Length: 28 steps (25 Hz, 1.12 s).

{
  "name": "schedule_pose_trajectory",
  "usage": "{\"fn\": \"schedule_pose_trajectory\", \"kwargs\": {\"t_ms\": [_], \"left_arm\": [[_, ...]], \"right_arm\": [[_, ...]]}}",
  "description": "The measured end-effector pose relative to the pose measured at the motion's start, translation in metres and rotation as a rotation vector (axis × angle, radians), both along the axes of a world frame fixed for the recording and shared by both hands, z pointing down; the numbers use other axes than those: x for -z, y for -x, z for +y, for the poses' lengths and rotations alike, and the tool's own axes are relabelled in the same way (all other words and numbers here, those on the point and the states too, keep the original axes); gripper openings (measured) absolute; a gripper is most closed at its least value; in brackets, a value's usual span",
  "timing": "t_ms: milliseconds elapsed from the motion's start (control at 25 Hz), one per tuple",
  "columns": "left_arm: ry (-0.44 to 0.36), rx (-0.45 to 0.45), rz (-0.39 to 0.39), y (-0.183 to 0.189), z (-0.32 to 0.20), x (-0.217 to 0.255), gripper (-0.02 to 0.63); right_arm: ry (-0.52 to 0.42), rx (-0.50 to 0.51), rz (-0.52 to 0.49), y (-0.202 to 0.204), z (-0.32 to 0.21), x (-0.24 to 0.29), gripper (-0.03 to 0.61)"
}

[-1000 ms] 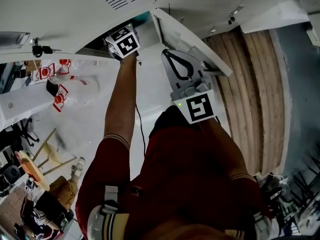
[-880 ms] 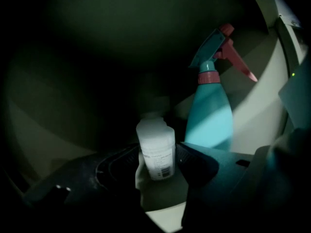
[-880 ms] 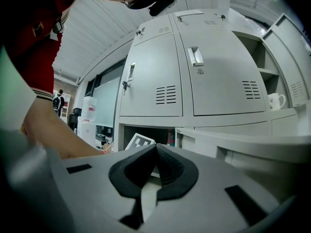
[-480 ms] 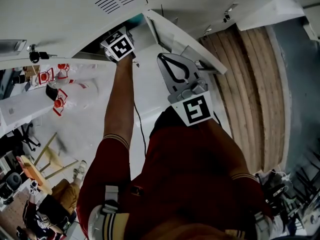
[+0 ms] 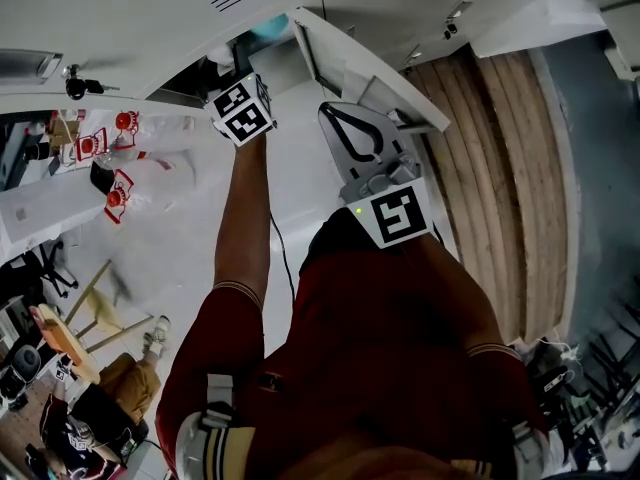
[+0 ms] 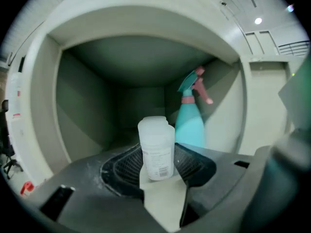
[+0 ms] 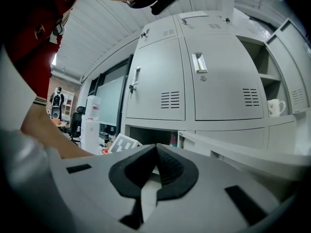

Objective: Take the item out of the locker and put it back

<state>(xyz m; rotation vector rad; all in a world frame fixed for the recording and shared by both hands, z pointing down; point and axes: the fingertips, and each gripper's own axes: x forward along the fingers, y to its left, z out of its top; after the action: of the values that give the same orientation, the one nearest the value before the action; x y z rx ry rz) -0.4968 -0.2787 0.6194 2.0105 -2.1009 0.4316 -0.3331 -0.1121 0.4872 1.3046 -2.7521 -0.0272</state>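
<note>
A white plastic bottle with a printed label stands upright between the pads of my left gripper, which grip its lower part at the mouth of the open locker compartment. A teal spray bottle with a pink trigger stands deeper inside, at the right wall. In the head view the left gripper reaches into the locker opening, and a bit of the teal spray bottle shows there. My right gripper hangs shut and empty beside the open locker door, with its tips meeting.
Closed locker doors rise above the open compartment. A key bunch hangs from a lock at the left. A white mug sits on an open shelf at the right. A seated person and a wooden stool are lower left.
My left gripper has drawn back a little out of the locker opening toward me. The right gripper has stayed almost where it was.
</note>
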Motion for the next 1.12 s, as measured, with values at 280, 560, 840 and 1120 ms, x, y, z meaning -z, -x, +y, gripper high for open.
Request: {"fn": "schedule_pose_trajectory", "kwargs": {"t_ms": [280, 560, 840, 1120], "left_arm": [[-0.070, -0.047, 0.016, -0.013, 0.051, 0.036, 0.201], [-0.119, -0.096, 0.030, -0.026, 0.105, 0.076, 0.201], [-0.152, -0.136, 0.034, -0.045, 0.153, 0.106, 0.201], [-0.177, -0.169, 0.038, -0.079, 0.207, 0.137, 0.201]], "right_arm": [[-0.009, -0.012, -0.030, 0.000, 0.018, 0.018, -0.002], [-0.022, -0.019, -0.059, -0.001, 0.040, 0.042, -0.002], [-0.030, -0.063, -0.079, -0.029, 0.065, 0.057, -0.002], [-0.073, -0.084, -0.087, -0.068, 0.092, 0.077, -0.002]]}}
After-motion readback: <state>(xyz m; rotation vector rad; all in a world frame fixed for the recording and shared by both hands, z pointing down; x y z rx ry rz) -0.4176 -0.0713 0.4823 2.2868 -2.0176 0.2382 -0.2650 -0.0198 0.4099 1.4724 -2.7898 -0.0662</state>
